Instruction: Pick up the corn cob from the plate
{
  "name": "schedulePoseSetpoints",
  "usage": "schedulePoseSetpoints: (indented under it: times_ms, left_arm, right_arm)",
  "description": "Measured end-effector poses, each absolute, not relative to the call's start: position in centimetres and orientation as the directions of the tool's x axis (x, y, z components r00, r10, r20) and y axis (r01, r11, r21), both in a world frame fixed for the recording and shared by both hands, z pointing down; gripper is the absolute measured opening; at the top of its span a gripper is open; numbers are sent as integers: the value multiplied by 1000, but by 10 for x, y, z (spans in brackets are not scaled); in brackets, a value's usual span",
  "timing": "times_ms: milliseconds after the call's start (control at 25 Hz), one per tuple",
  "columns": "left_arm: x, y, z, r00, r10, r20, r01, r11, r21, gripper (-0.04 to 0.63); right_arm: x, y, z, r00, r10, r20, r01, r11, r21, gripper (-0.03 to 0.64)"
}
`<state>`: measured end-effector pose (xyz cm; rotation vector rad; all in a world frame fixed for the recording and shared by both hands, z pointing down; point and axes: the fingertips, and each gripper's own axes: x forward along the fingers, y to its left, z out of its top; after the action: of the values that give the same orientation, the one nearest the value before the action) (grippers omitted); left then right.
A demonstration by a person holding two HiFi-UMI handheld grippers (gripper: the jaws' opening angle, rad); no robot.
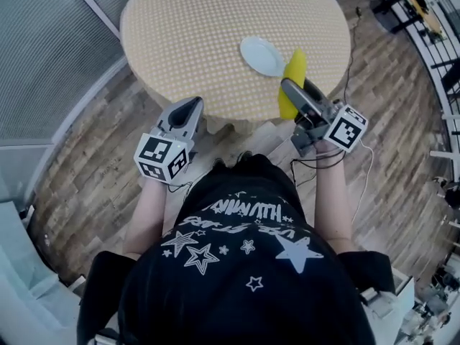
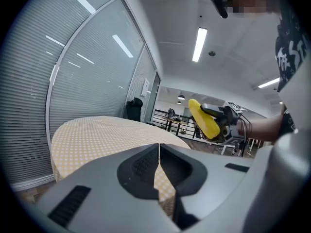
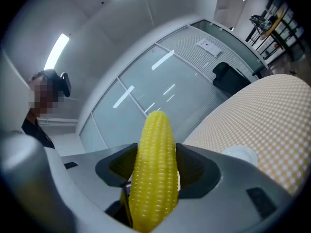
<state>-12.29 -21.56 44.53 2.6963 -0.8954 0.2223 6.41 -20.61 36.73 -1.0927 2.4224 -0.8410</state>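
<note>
Holding long yellow kernelled corn cob (image 3: 155, 178) in R gripper (image 1: 296, 90), pinched across mid-length btwn both dark pads, tip sticking out well past them. No visible gap btwn pads & cob in right gripper view. Can't tell how firm the squeeze is.

In head view: up in the air by near edge of round table w/ yellow-and-white checked cloth (image 1: 208, 27), clear of small round white plate (image 1: 262, 54). Plate bare, sitting near that same edge, just beside cob in frame.

Judged as pick-up step all but done: grasp made, cob off plate, lift under way or finishing.

Parked low at near edge of table: L gripper (image 1: 188, 110), pressed together on nothing. No part in the job as far as can be told.

Next, prob. only steadying needed:
- hold squeeze constant, no easing off
- settle at a safe height above table
- go easy on wrist roll, given long cob gripped at one narrow band only, so liable to pivot or slide thru pads
- no re-grip unless slipping shows
- better kept over table than over wood-plank floor (image 1: 93, 164), in case of a drop
</note>
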Motion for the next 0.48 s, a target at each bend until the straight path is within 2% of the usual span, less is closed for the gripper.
schedulePoseSetpoints:
  times_ms: [160,480]
  left_arm:
    - [-108,-211,444,810,-541,225,-583,-781,222,11]
    - [-73,-186,444,811,-536,235,-581,-788,204,11]
  right_arm:
    - [82,-190,349,-597,-787,-156,-519,528,-673,256]
    - [107,-154,348,-601,-783,-159,-529,539,-656,256]
